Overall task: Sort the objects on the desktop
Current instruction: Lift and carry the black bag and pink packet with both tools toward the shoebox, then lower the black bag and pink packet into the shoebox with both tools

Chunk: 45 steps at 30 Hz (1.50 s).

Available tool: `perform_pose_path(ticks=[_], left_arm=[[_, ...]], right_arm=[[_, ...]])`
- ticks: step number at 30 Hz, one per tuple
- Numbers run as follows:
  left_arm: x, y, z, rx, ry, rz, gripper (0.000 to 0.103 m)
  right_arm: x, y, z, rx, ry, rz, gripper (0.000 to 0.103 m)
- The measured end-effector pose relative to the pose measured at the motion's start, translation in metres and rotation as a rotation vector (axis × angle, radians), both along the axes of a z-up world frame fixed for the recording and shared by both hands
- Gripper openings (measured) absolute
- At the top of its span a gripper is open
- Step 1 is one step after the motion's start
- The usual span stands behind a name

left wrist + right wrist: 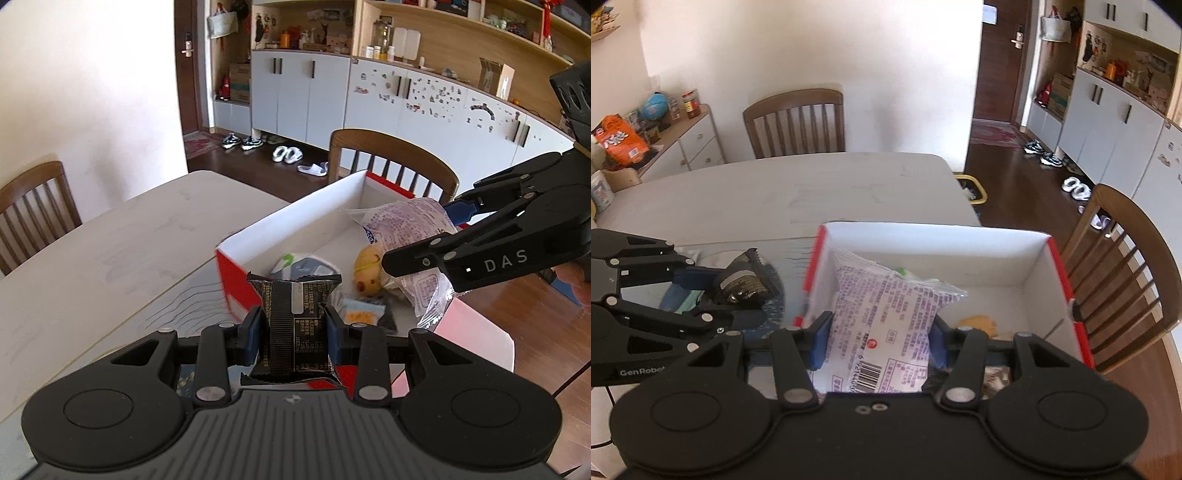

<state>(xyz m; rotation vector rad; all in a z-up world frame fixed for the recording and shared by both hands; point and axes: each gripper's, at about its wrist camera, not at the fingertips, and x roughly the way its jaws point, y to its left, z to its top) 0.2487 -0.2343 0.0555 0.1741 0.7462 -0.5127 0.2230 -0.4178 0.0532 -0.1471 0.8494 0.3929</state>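
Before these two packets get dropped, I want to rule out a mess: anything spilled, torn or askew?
Nothing stands out. The left gripper holds the black packet and the right gripper the purple-printed packet, both sealed, at the red-and-white box, which sits upright with snacks inside.

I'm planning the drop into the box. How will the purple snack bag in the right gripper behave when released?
The purple snack bag looks puffy and crinkled, so probably light and soft. Its loose end flares past the right gripper, so it may flop sideways into the box. The film looks glossy, likely slippery.
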Motion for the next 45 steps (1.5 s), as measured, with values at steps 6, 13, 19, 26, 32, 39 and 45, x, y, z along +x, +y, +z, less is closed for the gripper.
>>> perform_pose_path(ticks=[6,13,19,26,32,39,45], left_arm=[[0.009,-0.024,-0.002,0.010,0.008,-0.035,0.034],[0.020,-0.048,-0.013,0.036,0.034,-0.079,0.034],[0.031,-0.071,-0.023,0.059,0.059,-0.117,0.034],[0.046,-0.097,-0.038,0.091,0.104,-0.152,0.034],[0.055,-0.113,-0.052,0.134,0.135,-0.180,0.034],[0.064,-0.119,-0.063,0.164,0.170,-0.182,0.034],[0.070,-0.120,-0.069,0.176,0.204,-0.182,0.034]], right_arm=[[0.011,-0.023,-0.001,-0.011,-0.004,-0.024,0.052],[0.024,-0.051,-0.008,-0.035,0.003,-0.068,0.052],[0.036,-0.069,-0.017,-0.050,0.019,-0.096,0.052],[0.054,-0.080,-0.030,-0.061,0.046,-0.115,0.052],[0.070,-0.080,-0.046,-0.082,0.072,-0.104,0.052],[0.083,-0.076,-0.061,-0.096,0.107,-0.079,0.052],[0.098,-0.066,-0.065,-0.086,0.117,-0.064,0.052]])
